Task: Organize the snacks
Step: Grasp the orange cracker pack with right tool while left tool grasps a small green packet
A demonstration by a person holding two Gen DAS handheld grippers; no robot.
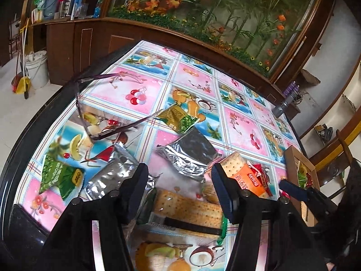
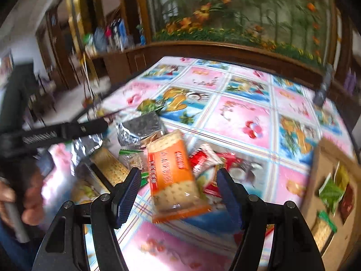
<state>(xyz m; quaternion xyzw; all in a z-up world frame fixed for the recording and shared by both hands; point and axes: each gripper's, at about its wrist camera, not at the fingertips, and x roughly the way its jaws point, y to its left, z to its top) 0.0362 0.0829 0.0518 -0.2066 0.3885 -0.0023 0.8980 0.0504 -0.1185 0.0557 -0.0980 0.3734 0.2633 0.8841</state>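
Observation:
Snack packets lie scattered on the patterned table point(image 1: 140, 85). My left gripper point(image 1: 180, 194) is open above a long cracker packet point(image 1: 187, 212); silver foil packets point(image 1: 189, 155) lie just beyond it. My right gripper point(image 2: 178, 194) is open, its fingers either side of an orange cracker packet point(image 2: 173, 178), also in the left wrist view point(image 1: 246, 176). Red packets point(image 2: 209, 158) lie beside it. Green pea packets point(image 1: 61, 176) lie at the left and further back point(image 1: 180, 117). A cardboard box point(image 2: 325, 180) at the right holds several snacks.
Purple-framed glasses point(image 1: 101, 117) lie on the table's left part. A grey can point(image 1: 281, 107) stands at the far right edge. A wooden cabinet with a plant display point(image 1: 203, 11) runs behind the table. A bucket and brooms point(image 1: 36, 67) stand on the floor left.

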